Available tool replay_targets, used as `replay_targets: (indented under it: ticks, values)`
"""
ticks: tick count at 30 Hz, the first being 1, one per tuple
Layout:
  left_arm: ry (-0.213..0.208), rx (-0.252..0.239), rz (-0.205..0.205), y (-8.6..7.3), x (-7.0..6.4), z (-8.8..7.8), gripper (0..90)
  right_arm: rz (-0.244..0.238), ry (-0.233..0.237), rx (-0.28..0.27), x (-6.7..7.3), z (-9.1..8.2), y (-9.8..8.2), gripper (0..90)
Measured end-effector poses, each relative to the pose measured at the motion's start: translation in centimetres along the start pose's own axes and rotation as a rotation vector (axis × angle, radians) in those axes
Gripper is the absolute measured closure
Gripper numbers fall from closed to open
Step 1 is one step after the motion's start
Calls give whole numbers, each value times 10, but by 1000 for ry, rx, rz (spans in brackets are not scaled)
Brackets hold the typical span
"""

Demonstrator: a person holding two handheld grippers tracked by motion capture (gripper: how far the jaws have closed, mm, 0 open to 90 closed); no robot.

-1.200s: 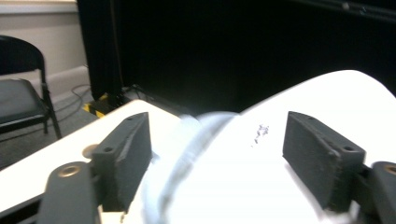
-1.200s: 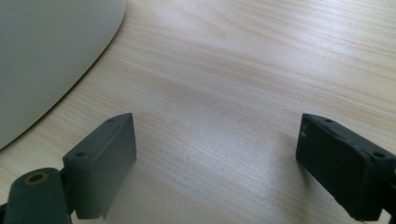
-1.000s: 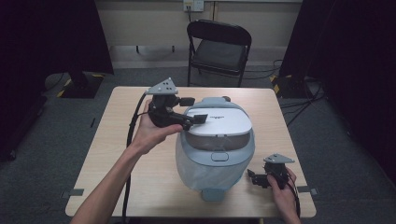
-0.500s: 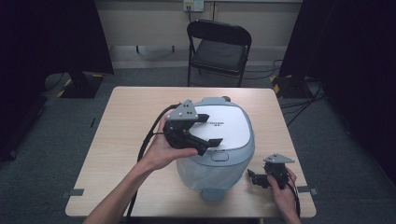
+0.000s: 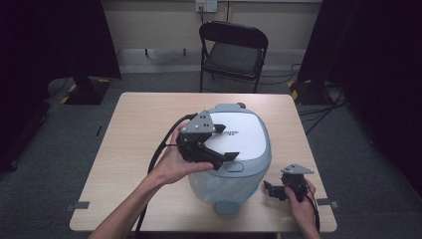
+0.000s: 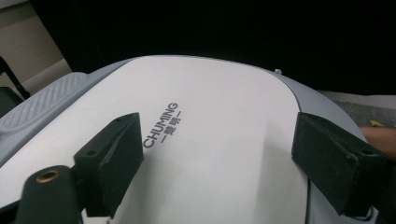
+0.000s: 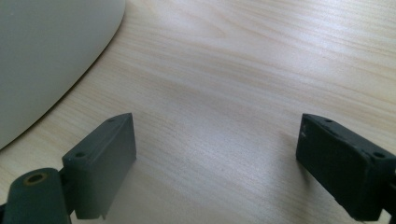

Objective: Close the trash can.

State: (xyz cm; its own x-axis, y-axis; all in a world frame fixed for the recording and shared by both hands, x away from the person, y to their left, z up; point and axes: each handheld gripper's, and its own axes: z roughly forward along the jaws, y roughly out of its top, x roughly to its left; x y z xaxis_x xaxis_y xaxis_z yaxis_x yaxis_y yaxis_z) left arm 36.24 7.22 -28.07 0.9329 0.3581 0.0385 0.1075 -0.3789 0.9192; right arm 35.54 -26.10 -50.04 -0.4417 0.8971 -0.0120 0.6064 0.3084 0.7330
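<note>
A blue-grey cooker (image 5: pixel 219 185) with a white lid (image 5: pixel 249 137) stands right of centre on the wooden table (image 5: pixel 137 132). My left gripper (image 5: pixel 227 143) hovers open over the lid's left front part, jaws pointing right. In the left gripper view the lid (image 6: pixel 219 98) carries the print "CHUMING", and the left gripper (image 6: pixel 219 158) holds nothing. My right gripper (image 5: pixel 270 190) rests low on the table by the cooker's front right, pointing at it. In the right gripper view the right gripper (image 7: pixel 215 163) is open over bare wood (image 7: pixel 243 70), with the cooker's wall (image 7: pixel 46 56) at the upper left.
A black folding chair (image 5: pixel 233 55) stands behind the table's far edge. The cooker has a release button (image 5: pixel 234 167) at the lid's front and a tab (image 5: pixel 228 206) at its base. Bare tabletop lies left of the cooker. Dark curtains flank the room.
My left gripper has swung from the cooker's rear left side to above the lid's front, and its jaws stay open. The right gripper has not moved.
</note>
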Motion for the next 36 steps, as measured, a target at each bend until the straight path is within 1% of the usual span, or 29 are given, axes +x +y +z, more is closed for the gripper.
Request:
replay_targets:
  ticks: [1, 2, 3, 4, 5, 6, 7, 9, 10, 11, 12, 13, 14, 15, 16, 17, 18, 19, 21, 22, 23, 24, 25, 26, 28, 29, 31, 34, 36]
  values:
    - [-1, -7, 3, -2, 1, -2, 190, -1, 0, 0, 0, 0, 0, 108]
    - [8, -27, -21, -5, 5, -6, 199, -1, 0, 0, 0, 0, 0, 109]
    - [8, -27, -21, -5, 5, -6, 201, -1, 0, 0, 0, 0, 0, 109]
    - [23, -35, -33, -7, 7, -9, 206, -1, 1, 0, 0, 0, 0, 109]
    - [43, -32, -33, -8, 9, -12, 206, -1, 1, 0, 0, 0, 0, 109]
    - [93, -37, -31, -10, 12, -18, 220, -1, 1, 0, 0, 0, 0, 109]
    - [103, -51, -47, -12, 14, -22, 220, -1, 1, 0, 0, 0, 0, 109]
    - [99, -63, -75, -15, 20, -31, 207, -1, 1, 0, 0, 0, 0, 109]
    - [125, -65, -82, -17, 23, -38, 205, -1, 1, 0, 0, 0, 0, 109]
    - [138, -69, -96, -20, 26, -43, 203, -1, 0, 0, 0, 0, 0, 109]
    - [140, -73, -107, -22, 30, -47, 195, 0, 1, 0, 0, 0, 0, 108]
    - [145, -82, -128, -25, 33, -52, 195, -1, 1, 0, 0, 0, 0, 109]
    - [159, -84, -148, -30, 38, -59, 195, 0, 1, 0, 0, 0, 0, 109]
    - [173, -89, -160, -34, 41, -63, 195, -1, 1, 0, 0, 0, 0, 109]
    - [179, -102, -209, -44, 49, -72, 195, -1, 0, 0, 0, 0, 0, 109]
    - [179, -102, -209, -44, 49, -72, 196, -1, 0, 0, 0, 0, 0, 109]
    - [202, -100, -227, -47, 52, -75, 196, -1, 0, 0, 0, 0, 0, 108]
    - [231, -87, -226, -51, 54, -79, 197, -1, 0, 0, 0, 0, 0, 108]
    - [226, -80, -242, -58, 59, -84, 196, 0, 0, 0, 0, 0, 0, 108]
    - [262, -54, -244, -68, 62, -88, 196, 0, 0, 0, 0, 0, 0, 108]
    - [262, -54, -244, -68, 62, -88, 196, 0, 0, 0, 0, 0, 0, 108]
    - [290, -28, -256, -80, 65, -93, 196, 0, 0, 0, 0, 0, 0, 108]
    - [290, -28, -256, -80, 65, -93, 198, -1, 0, 0, 0, 0, 0, 108]
    - [300, -18, -267, -89, 67, -95, 213, 0, 0, 0, 0, 0, 0, 108]
    - [306, 11, -293, -105, 69, -96, 226, 0, 0, 0, 0, 0, 0, 108]
    - [317, 35, -297, -111, 69, -96, 226, 0, 0, 0, 0, 0, 0, 108]
    - [332, 75, -333, -131, 72, -95, 222, 0, 0, 0, 0, 0, 0, 108]
    - [342, 95, -381, -155, 74, -96, 220, 0, 0, 0, 0, 0, 0, 108]
    - [358, 129, -398, -170, 74, -96, 204, 1, -1, 0, 0, 0, 0, 108]
